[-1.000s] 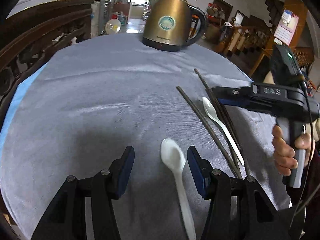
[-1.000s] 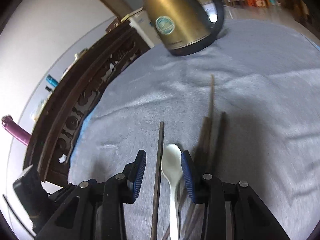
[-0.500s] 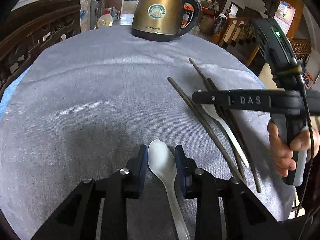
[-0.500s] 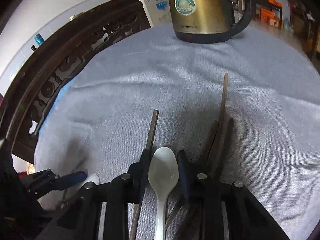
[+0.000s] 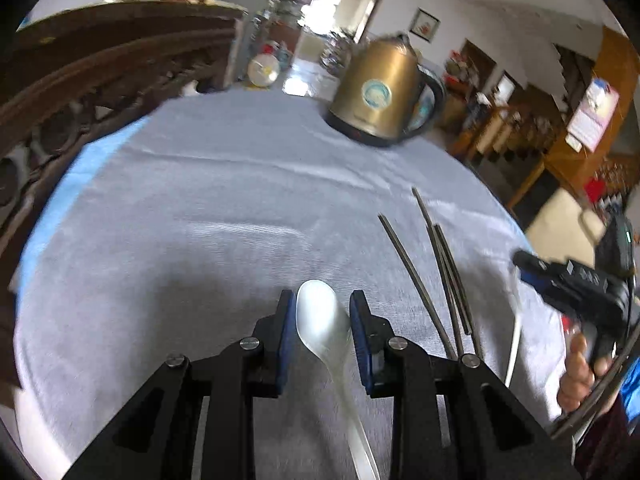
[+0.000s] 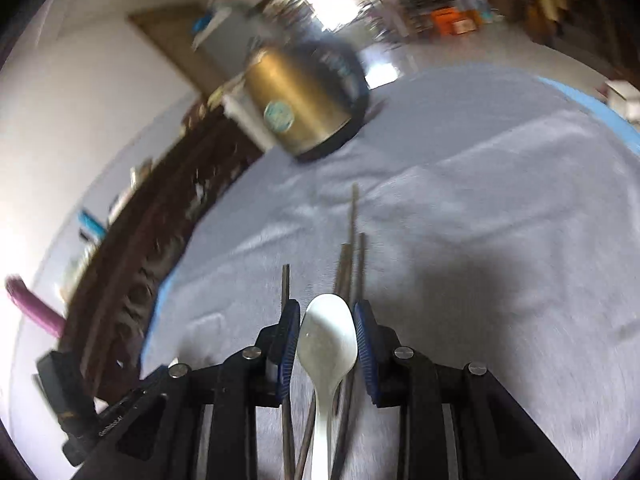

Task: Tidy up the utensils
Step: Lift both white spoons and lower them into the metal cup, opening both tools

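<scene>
A grey cloth (image 5: 200, 208) covers the round table, with a gold kettle (image 5: 378, 94) at its far side. Four dark thin chopsticks (image 5: 440, 276) lie loosely side by side on the cloth. Each gripper is closed on the bowl of a white glossy spoon: the left gripper (image 5: 323, 320) on one spoon (image 5: 322, 316), the right gripper (image 6: 327, 340) on the other spoon (image 6: 326, 340), above the chopsticks.

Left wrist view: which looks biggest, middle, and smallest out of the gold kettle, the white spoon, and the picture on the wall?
1. White spoon, though it's nearest the camera.
2. Gold kettle.
3. Wall picture.
</scene>
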